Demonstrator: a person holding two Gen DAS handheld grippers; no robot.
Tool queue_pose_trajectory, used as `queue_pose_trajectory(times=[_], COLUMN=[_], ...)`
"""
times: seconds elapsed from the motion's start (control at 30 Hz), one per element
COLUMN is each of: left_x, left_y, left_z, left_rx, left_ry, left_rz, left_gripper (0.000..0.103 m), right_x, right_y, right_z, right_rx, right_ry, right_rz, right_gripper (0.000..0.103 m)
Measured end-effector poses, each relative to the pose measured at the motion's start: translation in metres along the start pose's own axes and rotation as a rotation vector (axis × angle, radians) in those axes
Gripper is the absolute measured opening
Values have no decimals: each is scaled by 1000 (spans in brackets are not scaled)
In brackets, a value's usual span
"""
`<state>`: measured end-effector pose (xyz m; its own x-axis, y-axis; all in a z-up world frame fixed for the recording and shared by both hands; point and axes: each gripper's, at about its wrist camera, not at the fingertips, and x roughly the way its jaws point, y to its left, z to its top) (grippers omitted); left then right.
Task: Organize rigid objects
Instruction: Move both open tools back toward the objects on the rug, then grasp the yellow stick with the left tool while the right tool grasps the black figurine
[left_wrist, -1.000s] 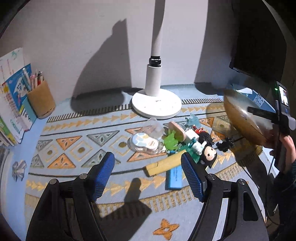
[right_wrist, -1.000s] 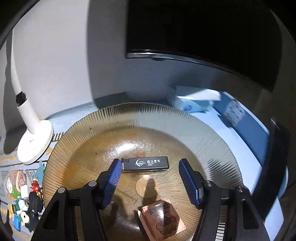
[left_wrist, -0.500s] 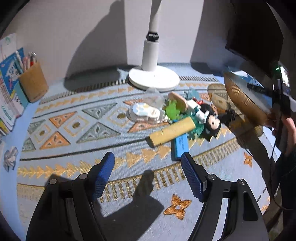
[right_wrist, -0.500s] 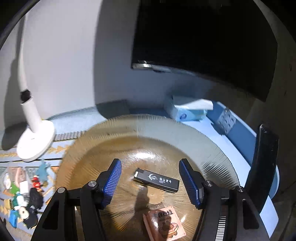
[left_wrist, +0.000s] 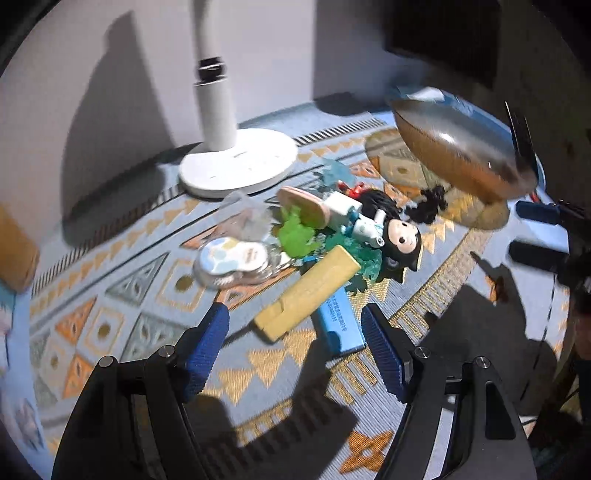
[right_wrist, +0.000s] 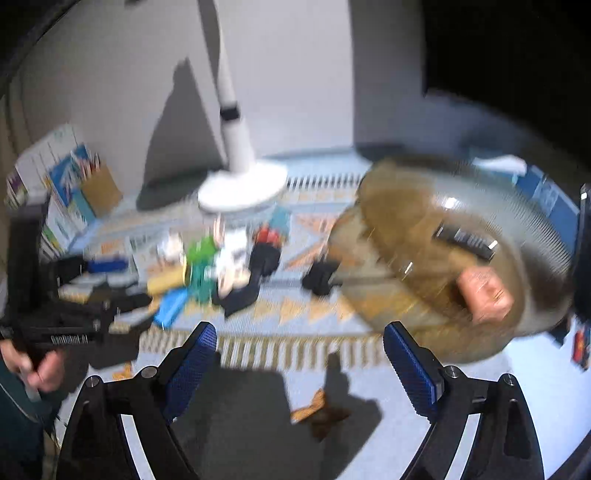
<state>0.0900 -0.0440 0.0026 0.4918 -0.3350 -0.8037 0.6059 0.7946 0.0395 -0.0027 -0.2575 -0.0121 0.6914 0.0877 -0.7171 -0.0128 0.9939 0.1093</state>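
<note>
Both wrist cameras looked steeply down along their fingers, close over the mat. Both views shared the lamp and toy pile.

**Black frames, blue ribbed pads**

The left gripper has two matte black angular arms, each ending in a blue pad with a fine ribbed face. Small silver screw heads sit at the joints. The right gripper is built the same way: black arms with cut-out openings, blue ribbed pads and silver screws. Seen from the right wrist view, the left tool's black body carries white lettering, too blurred to read. The hand at it emerges from a dark teal sleeve. A thin dark cable hangs by the right tool.
</note>
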Motion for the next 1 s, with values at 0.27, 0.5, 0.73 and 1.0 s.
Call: queue_pose_trajectory(times=[0.27,0.5,0.73,1.0], left_x=[15,32,36,3], left_y=[-2,-3,-2,9], left_z=[10,13,10,-10], left_rx=[69,74,33,-160], left_ry=[6,36,40,39], left_rz=[-54,-104,-133,-56], left_gripper=[68,49,25,11], right_x=[40,66,90,51], right_y=[-38,-40,-35,-21], right_z=[8,26,35,25], right_rx=[226,240,203,161], right_ry=[80,56,54,0], right_rz=[37,-35,-33,57], right_gripper=[68,58,30,27])
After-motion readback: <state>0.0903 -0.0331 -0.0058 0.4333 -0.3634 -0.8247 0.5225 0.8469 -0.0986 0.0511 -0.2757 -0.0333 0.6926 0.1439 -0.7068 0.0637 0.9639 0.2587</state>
